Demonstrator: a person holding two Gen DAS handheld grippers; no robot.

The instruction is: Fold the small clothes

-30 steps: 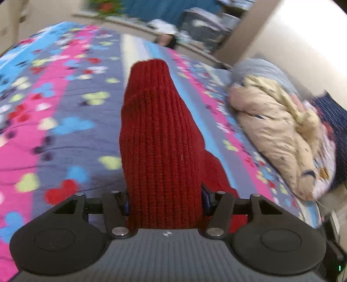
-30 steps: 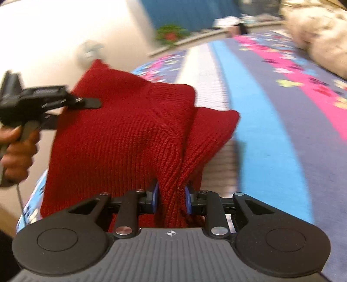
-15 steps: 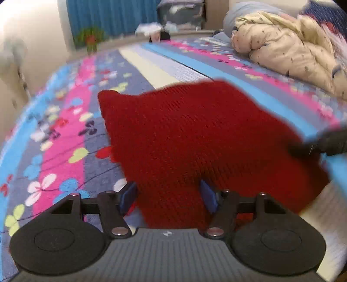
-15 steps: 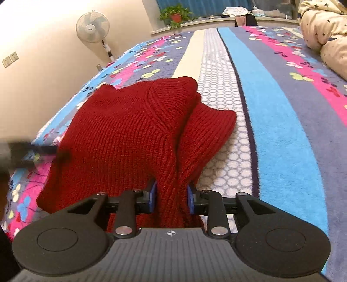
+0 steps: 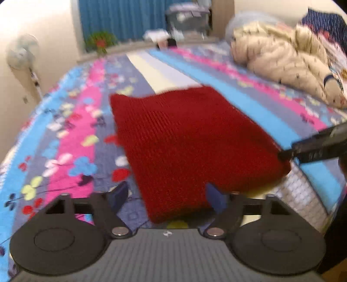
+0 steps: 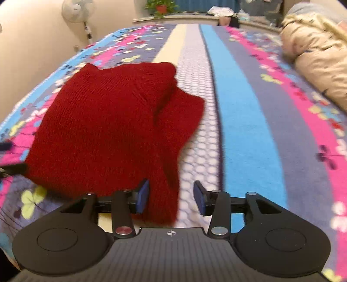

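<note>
A red knitted garment [image 5: 186, 143] lies folded on the striped flowered bedspread [image 5: 71, 138]. In the left wrist view my left gripper [image 5: 167, 195] is open, its blue pads either side of the garment's near corner. In the right wrist view the garment [image 6: 104, 121] lies flat with a sleeve part sticking out to the right. My right gripper [image 6: 171, 197] is open, its left pad against the garment's near edge. The right gripper's tip [image 5: 312, 147] shows at the garment's right corner in the left wrist view.
A cream padded jacket [image 5: 286, 63] and a dark blue pillow [image 5: 325, 23] lie at the bed's right side. A standing fan [image 6: 78, 13] is by the left wall. A potted plant [image 6: 160, 8] and a storage box [image 5: 188, 19] sit on the far ledge.
Both grippers held the garment up a second ago; it has been laid flat on the bed. Both grippers have opened and let it go.
</note>
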